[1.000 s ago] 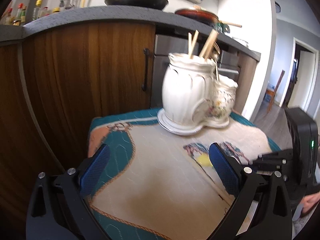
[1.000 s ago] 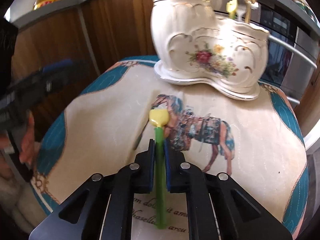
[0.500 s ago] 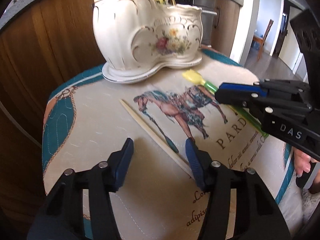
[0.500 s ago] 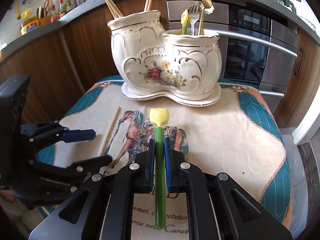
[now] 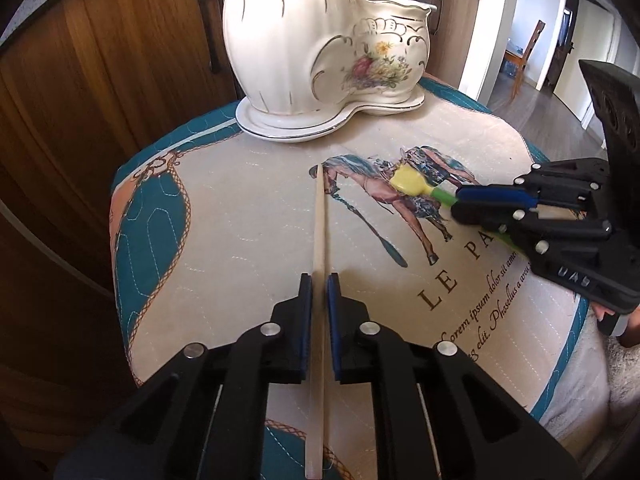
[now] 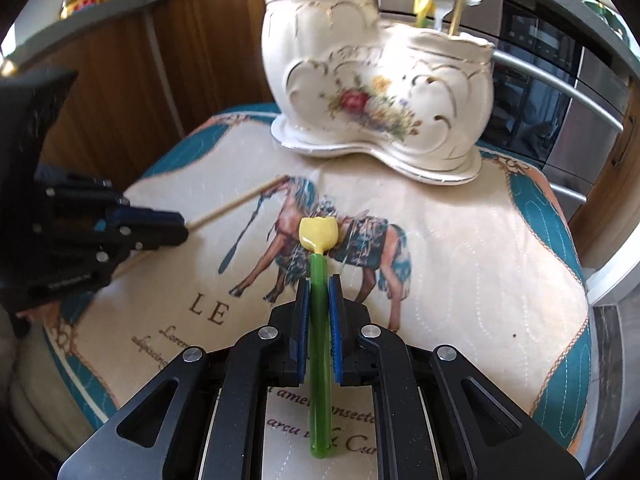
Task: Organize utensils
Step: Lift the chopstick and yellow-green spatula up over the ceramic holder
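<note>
My left gripper (image 5: 319, 286) is shut on a pale wooden chopstick (image 5: 319, 220) that lies along the printed cloth, pointing at the holder. My right gripper (image 6: 319, 286) is shut on a green-handled utensil with a yellow head (image 6: 319, 236). Each gripper shows in the other view: the right gripper (image 5: 460, 200) with the yellow head (image 5: 409, 184), the left gripper (image 6: 176, 226) with the chopstick (image 6: 240, 200). A white two-compartment ceramic holder with flowers (image 5: 320, 40), (image 6: 372, 80) stands at the far edge and holds chopsticks in its tall part, cutlery in its low part.
The holder stands on a cushioned seat covered by a horse-print cloth with teal border (image 5: 248, 216), (image 6: 460, 240). Wooden cabinet doors (image 5: 100, 80) are behind and left. An oven with steel handles (image 6: 560, 80) is behind right. A doorway and chair (image 5: 528, 56) are far right.
My left gripper has swung over the chopstick and shut on it. My right gripper has kept hold of the green utensil and has moved closer to the holder.
</note>
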A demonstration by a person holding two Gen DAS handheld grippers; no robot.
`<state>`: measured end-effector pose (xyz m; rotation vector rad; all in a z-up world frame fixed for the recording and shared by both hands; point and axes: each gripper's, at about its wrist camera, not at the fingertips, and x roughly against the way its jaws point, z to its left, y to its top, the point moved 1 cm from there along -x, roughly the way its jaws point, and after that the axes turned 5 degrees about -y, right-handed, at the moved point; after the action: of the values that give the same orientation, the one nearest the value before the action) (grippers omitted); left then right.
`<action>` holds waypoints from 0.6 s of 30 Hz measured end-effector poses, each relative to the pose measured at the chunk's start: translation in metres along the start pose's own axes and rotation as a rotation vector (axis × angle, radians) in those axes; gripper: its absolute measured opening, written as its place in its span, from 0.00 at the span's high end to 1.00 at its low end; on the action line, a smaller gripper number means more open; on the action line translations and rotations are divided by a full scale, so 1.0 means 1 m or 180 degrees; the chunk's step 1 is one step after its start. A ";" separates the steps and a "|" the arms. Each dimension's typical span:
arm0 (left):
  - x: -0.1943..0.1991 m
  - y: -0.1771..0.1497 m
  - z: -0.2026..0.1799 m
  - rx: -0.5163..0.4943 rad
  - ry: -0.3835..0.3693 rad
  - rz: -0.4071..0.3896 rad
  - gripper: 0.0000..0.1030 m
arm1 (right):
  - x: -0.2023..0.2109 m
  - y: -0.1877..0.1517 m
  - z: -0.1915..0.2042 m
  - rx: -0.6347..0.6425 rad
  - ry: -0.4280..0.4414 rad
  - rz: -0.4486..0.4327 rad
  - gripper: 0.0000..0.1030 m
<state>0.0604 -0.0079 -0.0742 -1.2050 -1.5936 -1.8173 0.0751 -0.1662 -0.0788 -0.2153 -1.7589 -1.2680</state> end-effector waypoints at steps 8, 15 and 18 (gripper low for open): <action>-0.007 0.009 -0.006 -0.0004 -0.0029 -0.0060 0.68 | -0.002 -0.001 0.003 0.0005 0.0012 -0.0024 0.74; -0.010 0.016 0.001 0.0038 -0.0029 -0.0108 0.93 | -0.005 0.001 0.000 -0.0057 0.0081 -0.0039 0.90; -0.008 0.015 0.009 0.0089 -0.0102 -0.0147 0.94 | 0.000 0.002 0.000 -0.0072 0.0108 -0.0097 0.90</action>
<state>0.0791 -0.0043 -0.0727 -1.2000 -1.6720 -1.8064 0.0763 -0.1647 -0.0775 -0.1795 -1.7256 -1.3068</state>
